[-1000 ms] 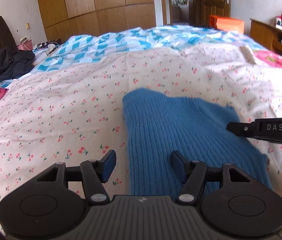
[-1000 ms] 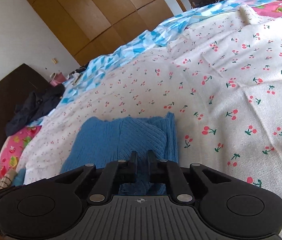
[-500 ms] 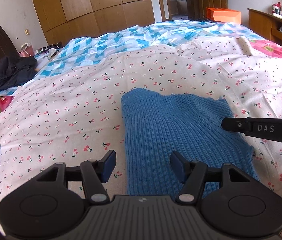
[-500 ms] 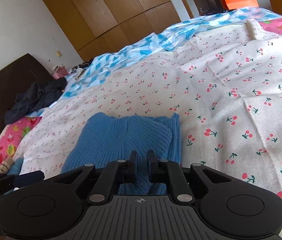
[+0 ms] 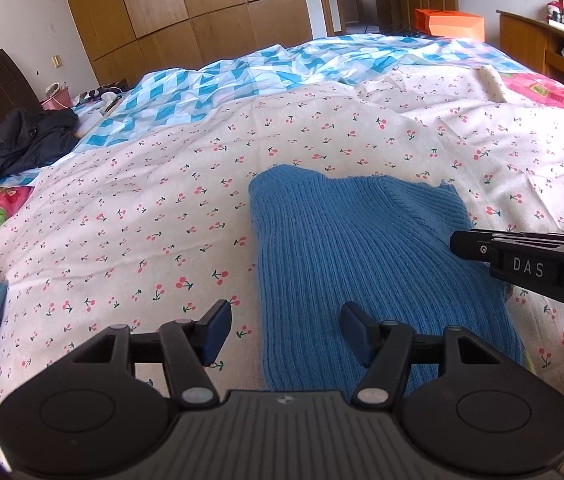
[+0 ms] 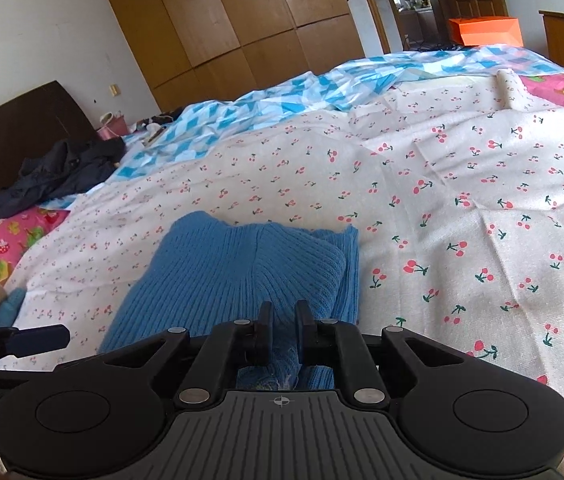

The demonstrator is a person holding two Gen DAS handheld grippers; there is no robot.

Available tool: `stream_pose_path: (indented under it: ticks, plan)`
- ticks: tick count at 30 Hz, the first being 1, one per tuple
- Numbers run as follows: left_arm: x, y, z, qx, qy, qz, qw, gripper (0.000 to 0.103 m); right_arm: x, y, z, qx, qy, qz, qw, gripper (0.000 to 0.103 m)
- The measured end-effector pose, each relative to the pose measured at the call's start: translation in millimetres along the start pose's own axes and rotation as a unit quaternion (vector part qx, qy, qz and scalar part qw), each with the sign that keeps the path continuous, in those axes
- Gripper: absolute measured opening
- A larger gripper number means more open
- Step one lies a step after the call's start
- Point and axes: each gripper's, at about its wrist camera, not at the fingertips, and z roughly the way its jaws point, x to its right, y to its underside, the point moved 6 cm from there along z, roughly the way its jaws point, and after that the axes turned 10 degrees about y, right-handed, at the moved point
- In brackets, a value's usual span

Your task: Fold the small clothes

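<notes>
Right gripper still pinching blue sweater, jaws just eased slightly wider, left gripper unchanged, open, empty.

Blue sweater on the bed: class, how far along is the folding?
Done: the sweater lies on the cherry-print sheet with one side already folded in. In hand: the right gripper, jaws just easing apart, has knit between its fingers; the left gripper hangs open at the other edge. Left: at least one more fold, probably.
</notes>
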Motion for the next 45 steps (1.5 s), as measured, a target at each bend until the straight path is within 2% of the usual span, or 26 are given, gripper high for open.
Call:
stream_pose_path:
  ticks: [11, 18, 30, 40, 45]
  plan:
    - [-7.0, 7.4, 0.9, -0.004, 0.008, -0.015, 0.9998, 0.066, -0.4, 3.7, -3.1, 0.004, 0.012, -0.007, 1.0, 0.016]
    - [-9.6, 11.9, -0.3, -0.001, 0.013, -0.026, 0.9996, 0.066, -3.9, 7.6, -4.4, 0.003, 0.014, -0.021, 1.0, 0.023]
    - [-14.5, 19.8, -2.2, -0.006, 0.019, -0.039, 0.999, 0.067, -5.7, 10.2, -11.7, 0.015, 0.019, -0.02, 1.0, 0.024]
    - [-19.1, 28.1, -5.3, -0.004, 0.034, -0.056, 0.9978, 0.067, -0.4, 16.1, -7.4, 0.004, 0.035, -0.024, 0.999, 0.033]
    - [-20.5, 33.2, -5.9, -0.011, 0.037, -0.067, 0.997, 0.067, 3.5, 17.9, -5.3, 0.001, 0.03, -0.014, 0.999, 0.035]
